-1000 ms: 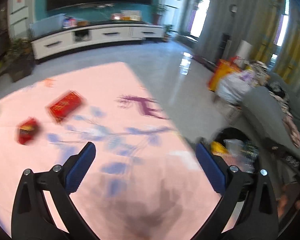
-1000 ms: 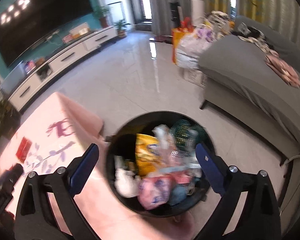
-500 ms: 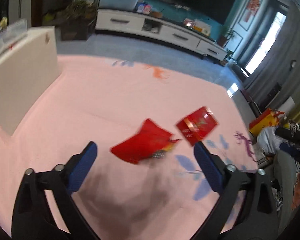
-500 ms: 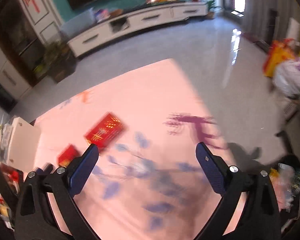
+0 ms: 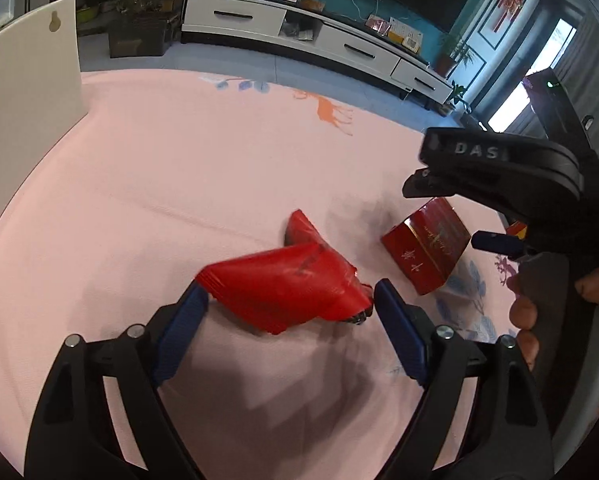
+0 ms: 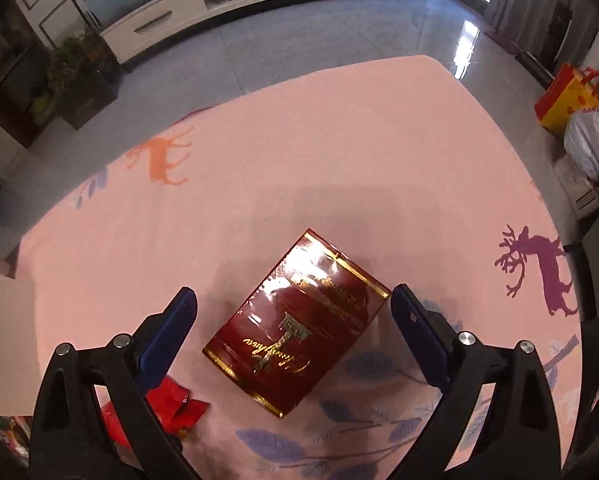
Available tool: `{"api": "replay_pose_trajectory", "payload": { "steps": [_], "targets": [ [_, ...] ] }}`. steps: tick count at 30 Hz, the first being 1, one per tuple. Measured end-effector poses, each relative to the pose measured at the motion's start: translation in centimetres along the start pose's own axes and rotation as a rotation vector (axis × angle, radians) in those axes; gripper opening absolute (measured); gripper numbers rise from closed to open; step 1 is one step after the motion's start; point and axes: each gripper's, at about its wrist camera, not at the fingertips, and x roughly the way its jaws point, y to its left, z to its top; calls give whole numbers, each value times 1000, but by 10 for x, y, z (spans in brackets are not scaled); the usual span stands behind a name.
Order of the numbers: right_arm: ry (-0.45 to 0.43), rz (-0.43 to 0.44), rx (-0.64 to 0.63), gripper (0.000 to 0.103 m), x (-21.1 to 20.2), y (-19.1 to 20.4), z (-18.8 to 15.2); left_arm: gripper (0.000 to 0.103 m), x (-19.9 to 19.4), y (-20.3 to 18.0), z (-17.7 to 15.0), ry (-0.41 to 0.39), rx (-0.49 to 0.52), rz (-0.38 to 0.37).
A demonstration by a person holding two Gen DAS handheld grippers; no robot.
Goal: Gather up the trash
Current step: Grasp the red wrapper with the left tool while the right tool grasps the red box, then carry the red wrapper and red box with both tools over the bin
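Left wrist view: the left gripper [image 5: 291,304] has been closing, its blue fingers [image 5: 181,320] flanking a crumpled red wrapper [image 5: 283,288] on the pink tablecloth [image 5: 179,168], apparently just touching it.

Right wrist view: the right gripper [image 6: 293,320], fingers spread, straddles a red box [image 6: 295,332] lying flat, not touching.

Two fisheye wrist cameras, both tilted steeply down, close over the pink printed cloth [image 5: 219,160].

Both views share the dark red gold-lettered box [image 6: 299,328] and the crumpled red wrapper [image 5: 283,292]; the left view also catches the right gripper [image 5: 495,240].
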Motion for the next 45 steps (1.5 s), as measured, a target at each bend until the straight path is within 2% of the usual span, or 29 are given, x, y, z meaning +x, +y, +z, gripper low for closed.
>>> {"api": "replay_pose_trajectory", "payload": {
  "steps": [3, 5, 7, 11, 13, 17, 20, 26, 32, 34, 36, 41, 45],
  "targets": [
    [-11, -31, -30, 94, 3, 2, -4, 63, -1, -1, -4, -28, 27, 44],
    [-17, -35, -53, 87, 5, 3, -7, 34, -1, -2, -6, -37, 58, 80],
    [-36, -26, -70, 85, 3, 1, -9, 23, -2, 0, -5, -36, 51, 61],
    [-57, -19, -94, 76, -2, -4, -15, 11, -5, 15, -5, -25, 1, -5],
    [-59, -7, -101, 72, -4, -7, -18, 8, -5, 21, -4, -14, -21, -48],
    [-64, 8, -132, 62, -12, -15, -25, 4, -11, 17, -6, -13, 5, -126],
    [-89, 7, -147, 61, -22, -21, -29, 3, -23, 10, -9, -11, 36, -147],
    [-144, 108, -110, 61, -71, -58, -50, 3, -66, -17, -11, -27, 88, -173],
    [-238, 192, 19, 61, -139, -131, -81, 3, -113, -94, -22, -62, 172, -245],
    [-297, 202, 92, 61, -171, -173, -96, 3, -124, -125, -34, -62, 227, -257],
    [-345, 166, 137, 61, -192, -202, -108, 3, -132, -161, -49, -65, 287, -263],
    [-475, 95, 260, 61, -243, -278, -165, 4, -142, -241, -97, -45, 428, -309],
    [-519, -38, 320, 61, -258, -326, -198, 4, -136, -298, -140, 1, 512, -367]
  ]
}}
